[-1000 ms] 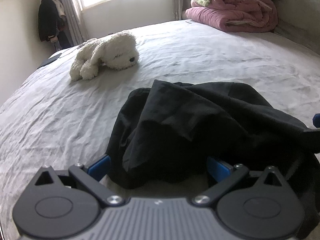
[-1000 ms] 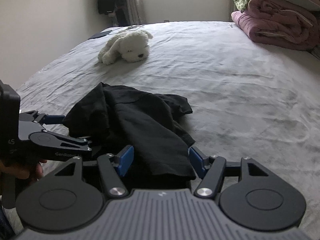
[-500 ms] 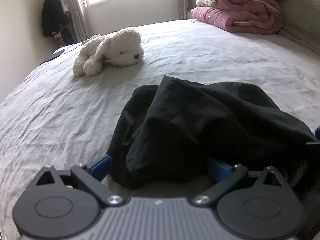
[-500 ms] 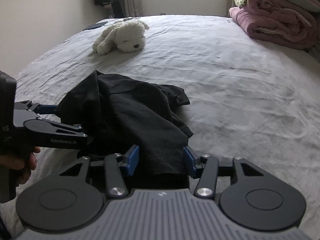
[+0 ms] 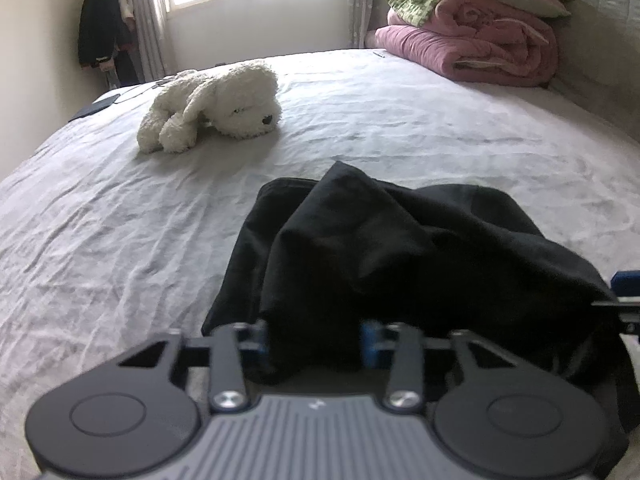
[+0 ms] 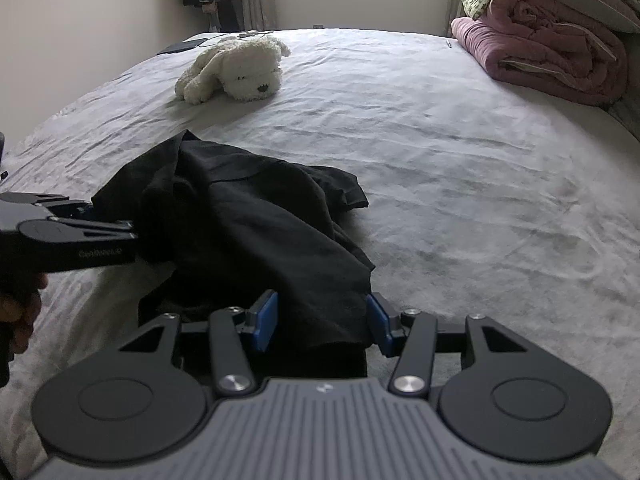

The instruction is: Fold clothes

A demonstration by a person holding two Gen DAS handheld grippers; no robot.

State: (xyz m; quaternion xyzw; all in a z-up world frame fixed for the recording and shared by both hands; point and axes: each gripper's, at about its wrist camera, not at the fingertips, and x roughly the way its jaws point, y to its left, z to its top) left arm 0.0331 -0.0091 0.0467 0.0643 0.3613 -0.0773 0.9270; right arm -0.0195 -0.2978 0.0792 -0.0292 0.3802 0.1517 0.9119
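A crumpled black garment point(image 5: 400, 248) lies bunched on the grey bed sheet point(image 5: 100, 240). My left gripper point(image 5: 314, 342) is at its near left edge, blue pads pressed on a fold of the cloth. In the right wrist view the same garment point(image 6: 248, 216) drapes toward my right gripper point(image 6: 322, 318), whose blue pads hold a hanging fold at the near right edge. The left gripper point(image 6: 134, 232) shows there from the side, its fingers buried in the cloth. One right finger point(image 5: 626, 280) peeks in at the left view's right edge.
A white plush dog point(image 5: 212, 112) lies beyond the garment. Folded pink and green quilts point(image 5: 480, 48) are stacked at the far right by the headboard. A dark flat device point(image 5: 94, 106) sits at the far left corner. A person's hand point(image 6: 20, 308) holds the left gripper.
The left gripper's fingers have drawn in from wide apart onto the cloth. The right fingers narrowed slightly, then held. Both views moved slightly forward and the garment rose a little.
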